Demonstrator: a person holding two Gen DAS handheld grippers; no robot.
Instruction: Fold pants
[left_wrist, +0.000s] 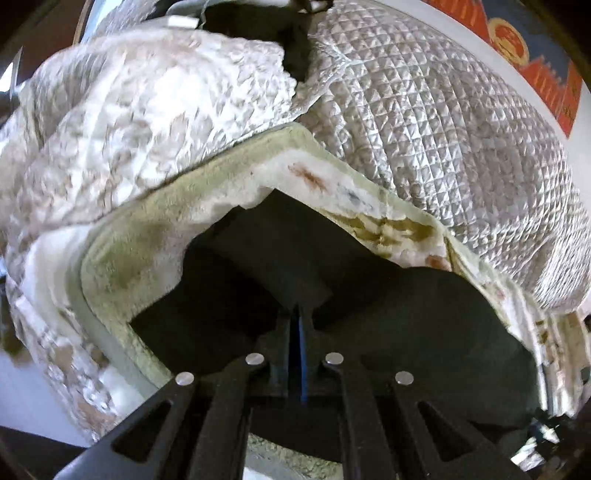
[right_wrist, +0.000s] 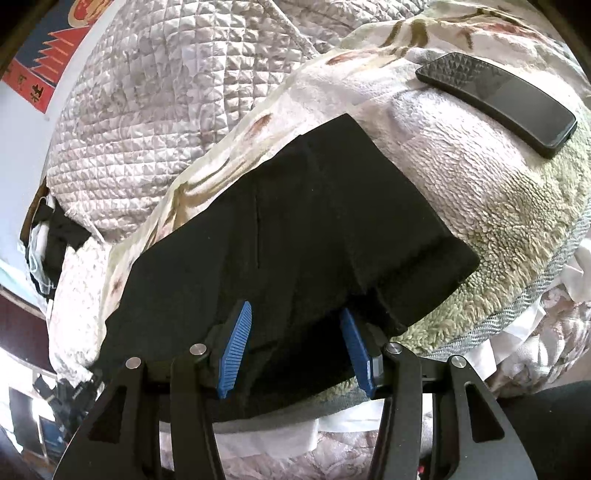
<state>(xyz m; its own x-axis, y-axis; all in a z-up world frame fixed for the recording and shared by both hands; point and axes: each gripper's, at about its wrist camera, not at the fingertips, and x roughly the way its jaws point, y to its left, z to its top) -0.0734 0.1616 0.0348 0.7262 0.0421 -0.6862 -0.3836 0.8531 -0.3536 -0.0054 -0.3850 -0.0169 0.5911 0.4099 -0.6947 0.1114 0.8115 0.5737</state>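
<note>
The black pants (right_wrist: 295, 221) lie folded on a fleece blanket (right_wrist: 498, 221) on the bed. In the left wrist view the pants (left_wrist: 369, 295) fill the lower middle. My left gripper (left_wrist: 297, 314) is shut, its blue pads pressed together on a fold of the black fabric. My right gripper (right_wrist: 295, 317) is open, with blue pads (right_wrist: 236, 347) spread wide over the near edge of the pants, nothing between them gripped.
A black phone (right_wrist: 498, 99) lies on the blanket at the right, beyond the pants. A quilted silver-grey cover (right_wrist: 166, 92) is bunched behind, also in the left wrist view (left_wrist: 443, 129). Dark clothes (right_wrist: 55, 229) sit at the left. A red and blue poster (left_wrist: 535, 74) hangs on the wall.
</note>
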